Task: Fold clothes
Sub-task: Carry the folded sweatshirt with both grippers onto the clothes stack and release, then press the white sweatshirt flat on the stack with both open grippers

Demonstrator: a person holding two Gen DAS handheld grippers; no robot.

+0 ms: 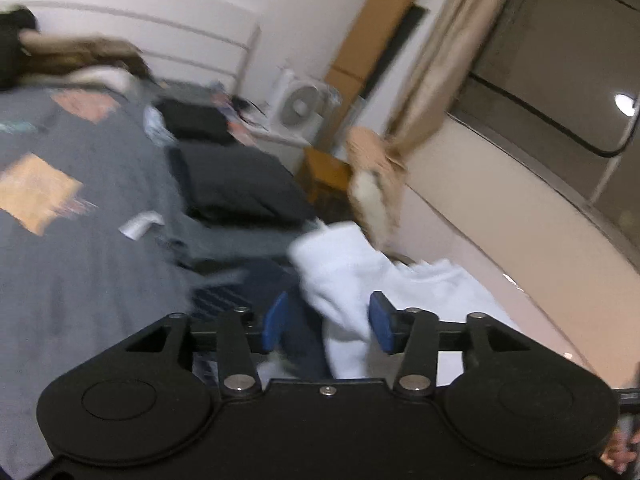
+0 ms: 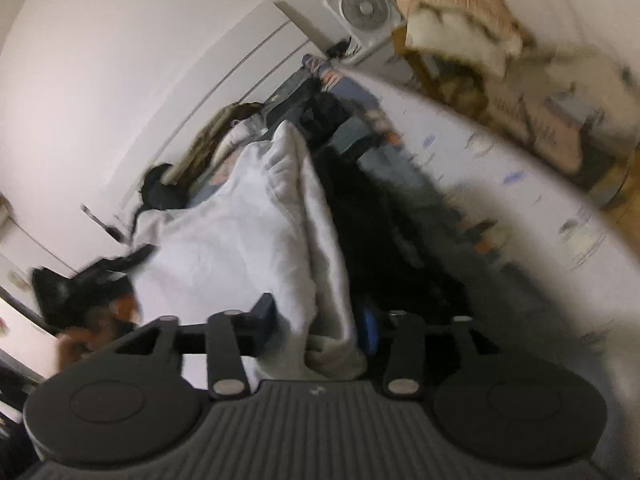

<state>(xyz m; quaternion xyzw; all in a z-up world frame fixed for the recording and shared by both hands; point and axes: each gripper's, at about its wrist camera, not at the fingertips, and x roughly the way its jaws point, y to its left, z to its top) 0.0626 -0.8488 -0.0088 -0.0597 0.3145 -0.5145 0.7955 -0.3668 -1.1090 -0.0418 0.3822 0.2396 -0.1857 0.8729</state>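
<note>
A white garment (image 1: 360,276) hangs in front of my left gripper (image 1: 330,324), part of it between the blue pads, which stand apart; I cannot tell whether they grip it. In the right wrist view the same white garment (image 2: 248,240) stretches away from my right gripper (image 2: 316,328), with a bunched fold between the pads. The other gripper and a hand (image 2: 88,300) show at the left edge of the cloth. Both views are blurred by motion.
A bed with a grey patterned cover (image 1: 80,240) lies left. Folded dark clothes (image 1: 240,184) sit on it. A white fan (image 1: 298,108), a cardboard box (image 1: 376,28), a beige curtain (image 1: 444,60) and a window (image 1: 560,68) stand behind.
</note>
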